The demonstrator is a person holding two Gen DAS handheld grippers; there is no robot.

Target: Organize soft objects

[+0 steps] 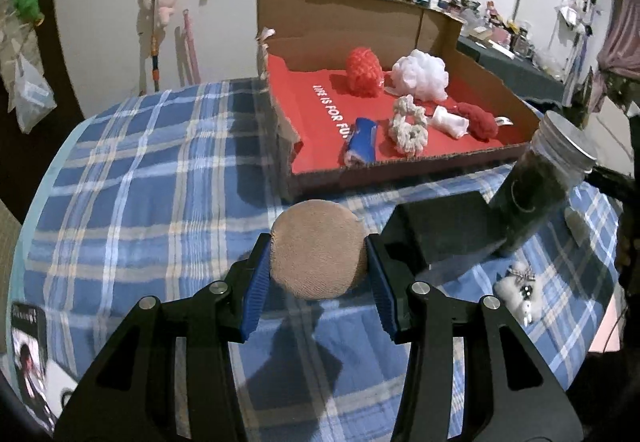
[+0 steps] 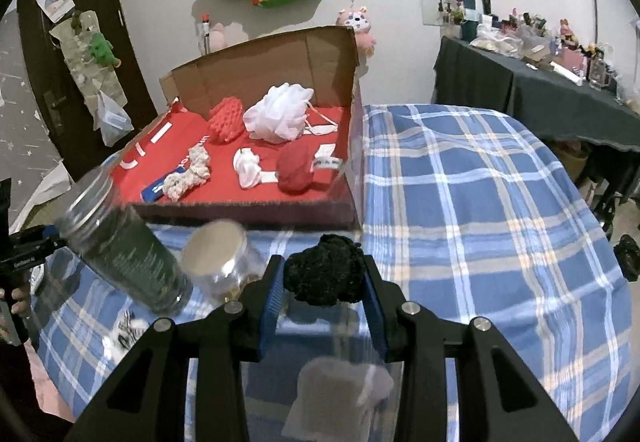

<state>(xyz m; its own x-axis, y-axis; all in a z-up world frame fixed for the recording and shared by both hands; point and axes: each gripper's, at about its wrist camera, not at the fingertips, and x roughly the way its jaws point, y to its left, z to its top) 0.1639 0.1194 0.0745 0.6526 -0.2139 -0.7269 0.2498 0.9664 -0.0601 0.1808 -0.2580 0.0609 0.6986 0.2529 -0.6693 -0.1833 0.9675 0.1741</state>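
My left gripper (image 1: 318, 242) is shut on a round tan soft puff (image 1: 318, 262), held above the blue plaid bedcover (image 1: 140, 170). My right gripper (image 2: 323, 266) is shut on a black fluffy ball (image 2: 326, 276). Ahead of both stands an open cardboard box (image 1: 400, 168) (image 2: 240, 214) with a red floor. In it lie a red mesh sponge (image 1: 363, 71), a white loofah (image 1: 420, 74), a crochet scrunchie (image 1: 408, 124), a small white piece (image 1: 450, 121), a red fluffy thing (image 1: 478, 120) and a blue roll (image 1: 360, 142).
A dark jar (image 1: 536, 186) (image 2: 128, 242) with a metal lid leans in front of the box, beside a clear jar (image 2: 218, 258). A black block (image 1: 436, 230), a white fluffy clip (image 1: 516, 290) and a toast-shaped soft piece (image 2: 340, 398) lie on the cover. A cluttered dark table (image 2: 540, 94) stands at right.
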